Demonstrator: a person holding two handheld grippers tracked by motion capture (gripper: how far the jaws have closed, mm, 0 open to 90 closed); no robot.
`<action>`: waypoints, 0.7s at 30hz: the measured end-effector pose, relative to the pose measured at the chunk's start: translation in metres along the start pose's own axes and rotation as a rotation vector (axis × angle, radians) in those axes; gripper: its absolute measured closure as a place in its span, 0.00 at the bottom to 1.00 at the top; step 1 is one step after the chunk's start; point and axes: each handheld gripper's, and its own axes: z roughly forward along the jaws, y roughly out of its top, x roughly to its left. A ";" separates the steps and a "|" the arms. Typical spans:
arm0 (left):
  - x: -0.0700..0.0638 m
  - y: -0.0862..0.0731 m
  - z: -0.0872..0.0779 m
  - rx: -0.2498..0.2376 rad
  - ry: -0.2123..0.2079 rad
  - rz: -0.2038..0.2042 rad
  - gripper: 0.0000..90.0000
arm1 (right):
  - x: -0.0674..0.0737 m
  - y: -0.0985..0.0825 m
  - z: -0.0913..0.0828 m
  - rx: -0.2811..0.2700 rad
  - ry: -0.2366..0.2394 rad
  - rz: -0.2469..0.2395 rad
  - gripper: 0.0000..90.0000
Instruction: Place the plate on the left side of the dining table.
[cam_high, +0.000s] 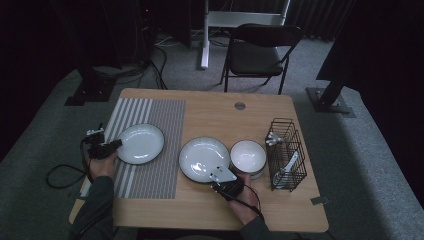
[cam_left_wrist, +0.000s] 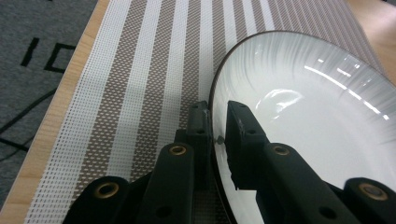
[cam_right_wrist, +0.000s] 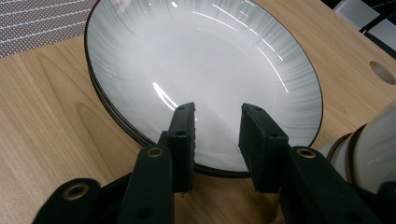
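The left gripper straddles the near rim of a white plate, one jaw under the edge on the striped placemat, the other over the glazed inside; a sliver of gap shows at the rim, so whether the pads press on it cannot be told. That plate lies on the placemat at the worktop's left, its outer rim a few stripes in from the wooden edge, beyond which is grey carpet.

The right gripper, jaws spread with nothing between them, hovers over the near rim of a second white plate, which sits on top of at least one more plate, dark edges stacked beneath it on bare wood. A white bowl stands just beside this stack at the gripper's right, its wall close to the right jaw.

From the high view, the stack and bowl sit mid-worktop, nearly touching; a black wire rack holding cutlery stands near the right edge. The far half of the worktop is open wood, and bare wood also runs along the near edge by the person's hands.
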 end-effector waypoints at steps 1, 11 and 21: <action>-0.001 0.000 0.000 -0.001 0.006 0.007 0.90 | 0.000 0.000 0.000 -0.002 0.000 0.001 0.72; -0.009 0.002 -0.008 -0.034 0.086 0.084 0.85 | -0.003 -0.003 -0.007 -0.018 0.009 0.006 0.69; -0.014 0.003 -0.018 -0.080 0.121 0.114 0.79 | -0.010 -0.014 -0.021 -0.017 0.039 0.015 0.68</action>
